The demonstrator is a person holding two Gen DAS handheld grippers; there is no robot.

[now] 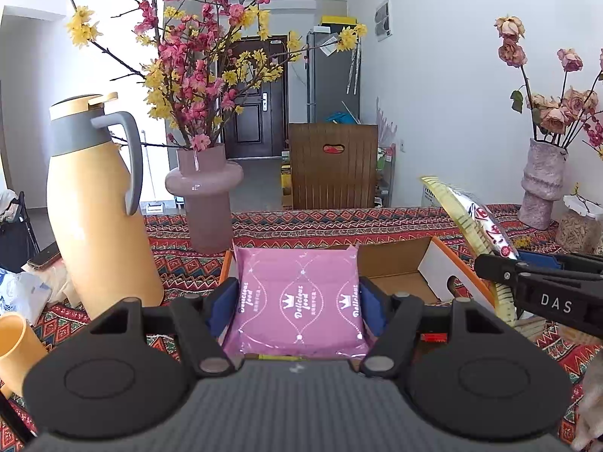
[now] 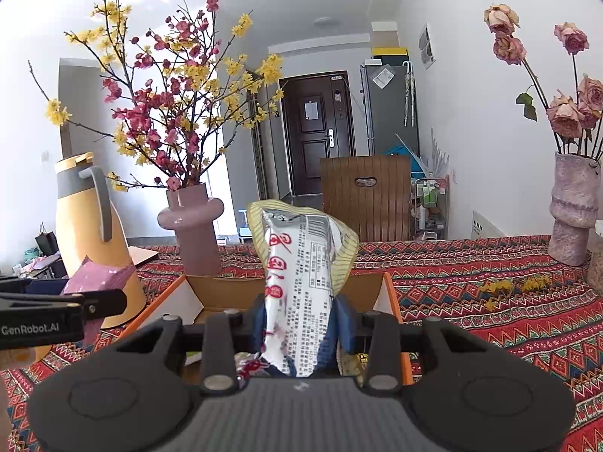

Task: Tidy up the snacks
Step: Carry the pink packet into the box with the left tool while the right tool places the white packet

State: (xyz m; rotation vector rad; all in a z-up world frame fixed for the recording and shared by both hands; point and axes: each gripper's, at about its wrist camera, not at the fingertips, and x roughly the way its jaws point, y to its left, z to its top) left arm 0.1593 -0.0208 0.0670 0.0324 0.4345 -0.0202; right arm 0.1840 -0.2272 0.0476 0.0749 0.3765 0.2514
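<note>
My left gripper is shut on a pink snack packet printed "Delicious food", its blue pads pressing both sides, held above the near edge of an open cardboard box with orange edges. The right gripper is shut on a long white and yellow snack bag with red lettering that stands upright between the pads. That bag and the right gripper show at the right of the left wrist view. In the right wrist view the pink packet and left gripper sit at the left, and the box lies just ahead.
A patterned red tablecloth covers the table. A tall yellow thermos jug and a yellow cup stand left, a pink vase of blossom branches behind the box, a rough pink vase of dried roses far right. A wooden chair back stands beyond.
</note>
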